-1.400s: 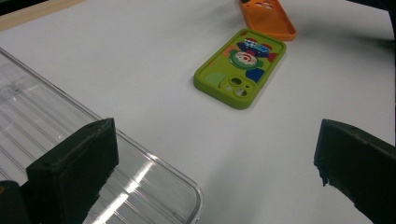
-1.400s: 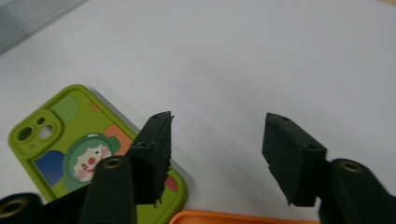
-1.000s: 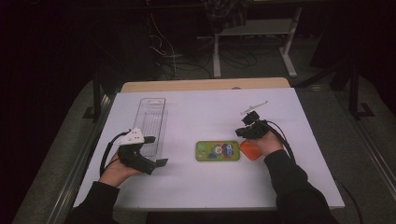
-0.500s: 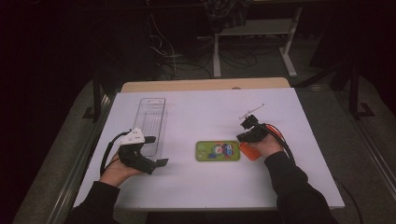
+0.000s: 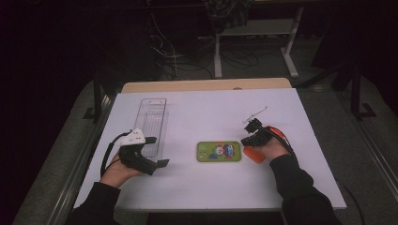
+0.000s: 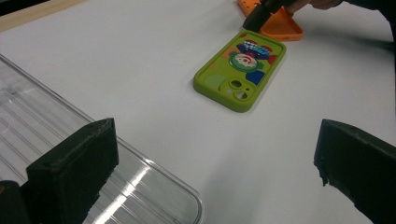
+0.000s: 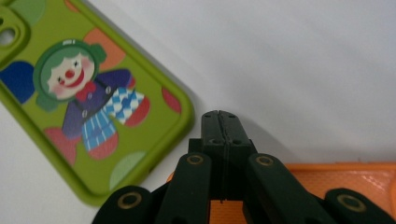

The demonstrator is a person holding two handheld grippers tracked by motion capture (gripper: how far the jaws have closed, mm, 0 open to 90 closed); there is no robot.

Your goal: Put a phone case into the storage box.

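Note:
A green phone case (image 5: 218, 151) printed with a clown lies flat mid-table, also seen as the green case (image 6: 240, 70) and the green case (image 7: 88, 102). Just right of it lies an orange phone case (image 5: 254, 154), orange case (image 6: 280, 28), orange case (image 7: 336, 179). My right gripper (image 5: 245, 140) is shut over the orange case's edge, its tips (image 7: 219, 116) pressed together above the white surface between the two cases; nothing shows between them. It appears from afar as the right gripper (image 6: 254, 21). My left gripper (image 5: 157, 151) rests open beside a clear tray, jaws wide apart (image 6: 215, 140) and holding nothing.
A clear plastic tray (image 5: 154, 119), tray (image 6: 154, 186), lies lengthwise at the left, touching the left gripper's near jaw. A small white stick (image 5: 256, 115) lies beyond the right hand. The white mat (image 5: 197, 112) covers the table; a wooden edge (image 5: 206, 85) shows behind it.
The right hand and its gripper have shifted slightly toward the near side over the orange case. The left hand and the green case have not moved.

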